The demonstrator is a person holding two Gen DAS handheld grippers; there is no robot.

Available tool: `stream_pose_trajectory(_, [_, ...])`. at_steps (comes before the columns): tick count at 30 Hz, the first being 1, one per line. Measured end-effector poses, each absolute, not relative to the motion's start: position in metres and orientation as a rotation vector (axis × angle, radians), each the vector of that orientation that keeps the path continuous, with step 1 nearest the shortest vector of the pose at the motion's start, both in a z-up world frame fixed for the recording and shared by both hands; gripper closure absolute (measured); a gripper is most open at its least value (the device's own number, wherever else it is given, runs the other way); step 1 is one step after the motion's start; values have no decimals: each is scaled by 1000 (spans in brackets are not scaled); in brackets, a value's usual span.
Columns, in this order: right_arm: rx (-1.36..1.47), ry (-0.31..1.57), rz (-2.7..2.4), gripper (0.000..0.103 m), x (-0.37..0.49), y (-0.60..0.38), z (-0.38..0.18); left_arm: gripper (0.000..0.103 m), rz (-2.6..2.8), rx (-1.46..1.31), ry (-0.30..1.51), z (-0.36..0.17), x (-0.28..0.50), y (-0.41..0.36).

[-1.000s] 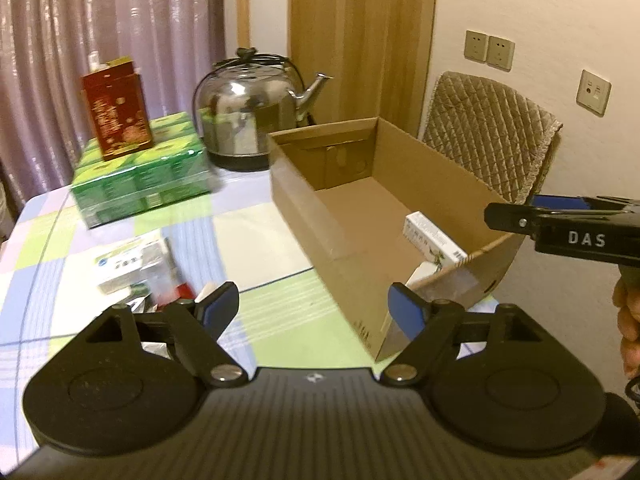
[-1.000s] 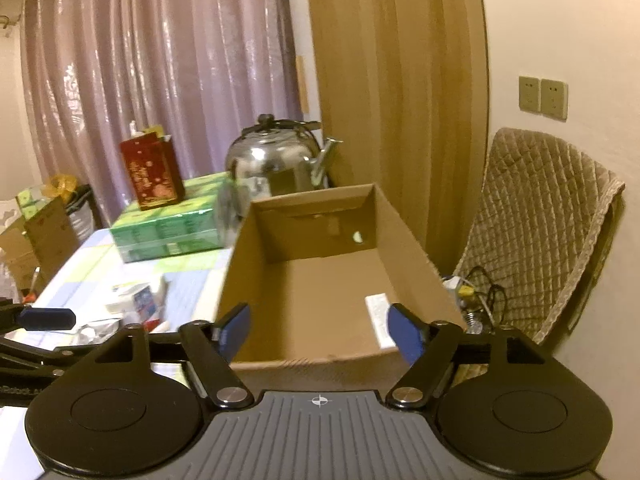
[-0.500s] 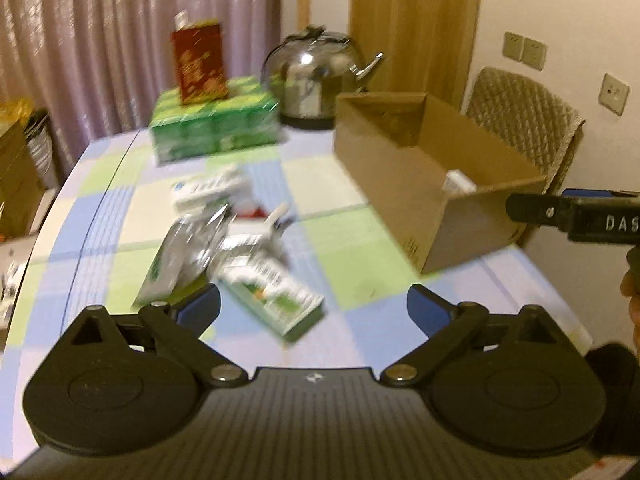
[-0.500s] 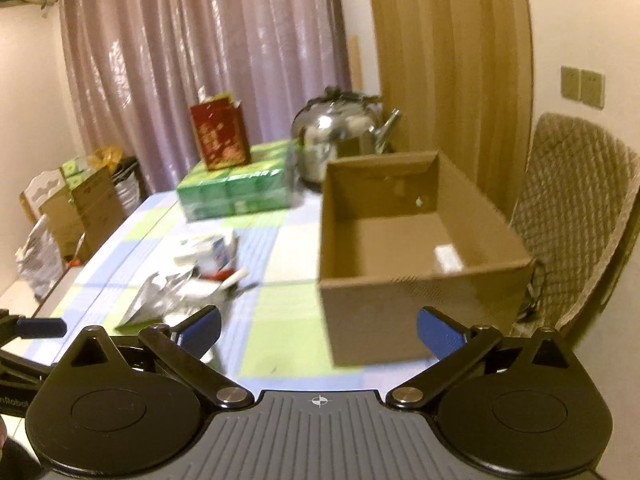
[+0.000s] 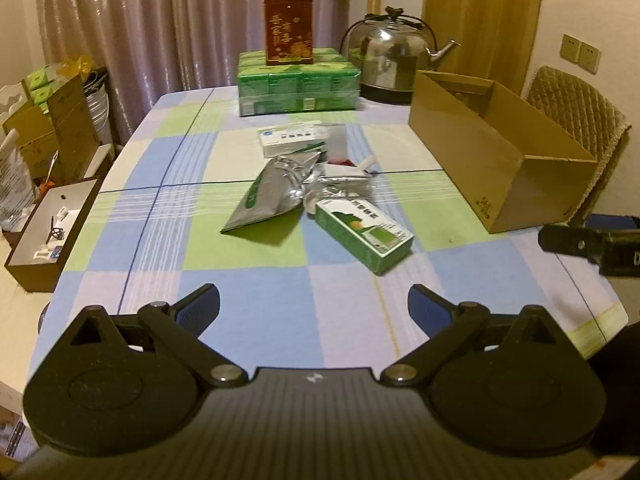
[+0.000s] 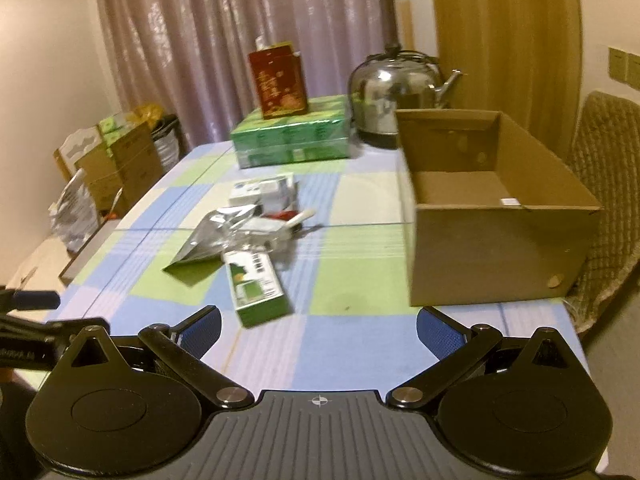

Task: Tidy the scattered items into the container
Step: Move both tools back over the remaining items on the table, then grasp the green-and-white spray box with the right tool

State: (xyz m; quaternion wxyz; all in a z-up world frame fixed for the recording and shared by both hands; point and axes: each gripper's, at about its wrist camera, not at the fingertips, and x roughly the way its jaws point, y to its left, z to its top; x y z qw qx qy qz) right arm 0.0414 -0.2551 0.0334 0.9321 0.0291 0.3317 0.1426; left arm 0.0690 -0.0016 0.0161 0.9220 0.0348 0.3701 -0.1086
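On the checked tablecloth lies a loose pile: a green box (image 5: 362, 234) (image 6: 256, 288) nearest me, a silver foil pouch (image 5: 276, 192) (image 6: 216, 232), a white box (image 5: 292, 140) (image 6: 260, 192) and a white tube (image 5: 366, 164) (image 6: 300, 218). The open cardboard box (image 5: 480, 160) (image 6: 492, 256) stands to the right of the pile, with a small white pack (image 6: 510, 201) just showing inside. My left gripper (image 5: 314, 300) hangs open over the near table edge, short of the green box, holding nothing. My right gripper (image 6: 319, 320) is open too, between the green box and the cardboard box.
At the table's far end stand a steel kettle (image 5: 394, 64), a stack of green packs (image 5: 296, 80) and a red tin (image 5: 287, 34) on top. A quilted chair (image 5: 576, 120) sits behind the cardboard box. An open brown box (image 5: 52, 232) lies left of the table.
Both grippers have drawn back from the cardboard box toward the near table edge and opened wider. The scattered pile has come fully into view.
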Motion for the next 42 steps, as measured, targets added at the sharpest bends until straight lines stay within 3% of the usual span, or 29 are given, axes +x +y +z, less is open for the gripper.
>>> stream_pose_trajectory(23, [-35,732,396,2,87,-200,11,4,-197,53,788,2,99,45])
stream_pose_trajectory(42, [-176,820,509,2,174,-154,-50,4,-209,80,837,-33,177,45])
